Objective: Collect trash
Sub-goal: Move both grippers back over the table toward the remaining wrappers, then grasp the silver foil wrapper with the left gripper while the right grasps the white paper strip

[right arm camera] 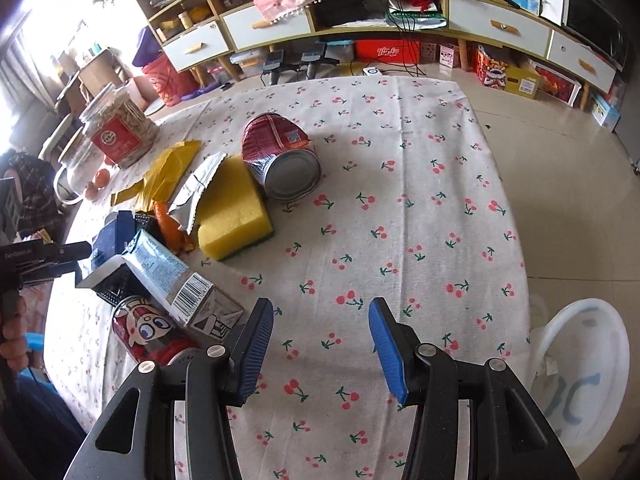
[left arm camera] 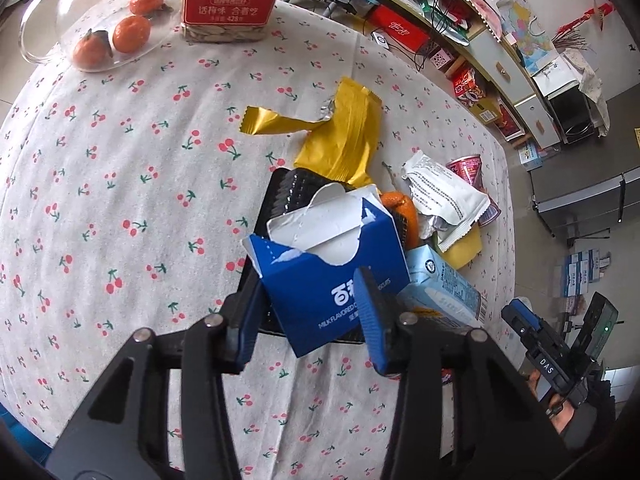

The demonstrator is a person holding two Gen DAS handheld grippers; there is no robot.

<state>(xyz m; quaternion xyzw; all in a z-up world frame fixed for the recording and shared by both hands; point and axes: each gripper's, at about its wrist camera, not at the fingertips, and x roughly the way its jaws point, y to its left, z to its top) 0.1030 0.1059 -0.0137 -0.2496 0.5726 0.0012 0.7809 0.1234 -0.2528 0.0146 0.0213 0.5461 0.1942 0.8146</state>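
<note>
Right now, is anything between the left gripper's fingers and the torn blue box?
Nothing visible. The left gripper already straddles the blue box, a finger on each side, apparently pressing it; the milk carton lies beside it.

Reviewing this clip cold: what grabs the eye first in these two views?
The torn blue box between the left gripper fingers, atop a black tray amid the litter. Beyond it lies a yellow wrapper. In the right view, a dented red can lies beside a yellow sponge; the right gripper hangs open over bare cloth.
</note>
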